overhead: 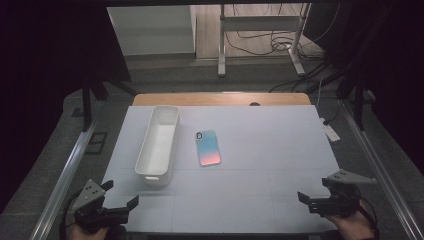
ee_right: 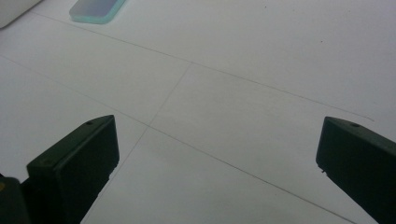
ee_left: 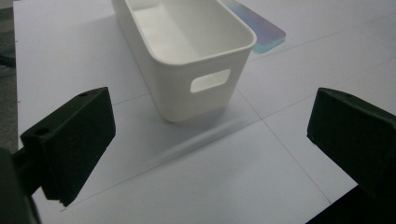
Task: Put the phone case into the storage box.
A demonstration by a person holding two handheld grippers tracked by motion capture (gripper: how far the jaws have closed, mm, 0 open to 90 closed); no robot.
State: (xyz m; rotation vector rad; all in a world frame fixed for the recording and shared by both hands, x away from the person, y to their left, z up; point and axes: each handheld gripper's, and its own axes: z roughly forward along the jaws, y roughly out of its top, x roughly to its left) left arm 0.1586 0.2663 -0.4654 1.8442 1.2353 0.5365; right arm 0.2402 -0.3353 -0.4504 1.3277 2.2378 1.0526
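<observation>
A long white bin (overhead: 159, 145) stands on the white table (overhead: 260, 155), left of centre, with a handle slot in its near end (ee_left: 210, 80). Right of it lies a phone (overhead: 208, 147) in a blue-to-pink case, back side up; its edge shows behind the bin (ee_left: 261, 32) and at the top left of the right gripper view (ee_right: 95, 10). My left gripper (overhead: 119, 195) is at the near left corner, open and empty, its jaws pointing at the bin (ee_left: 187, 51). At the near right, my right gripper (overhead: 314, 196) is open over bare table, holding nothing.
A wooden tabletop edge (overhead: 220, 99) shows beyond the white sheet. Metal rails (overhead: 65, 170) run along both sides. A white power strip (overhead: 330, 131) lies off the right edge. Desk legs and cables (overhead: 270, 42) stand on the floor behind.
</observation>
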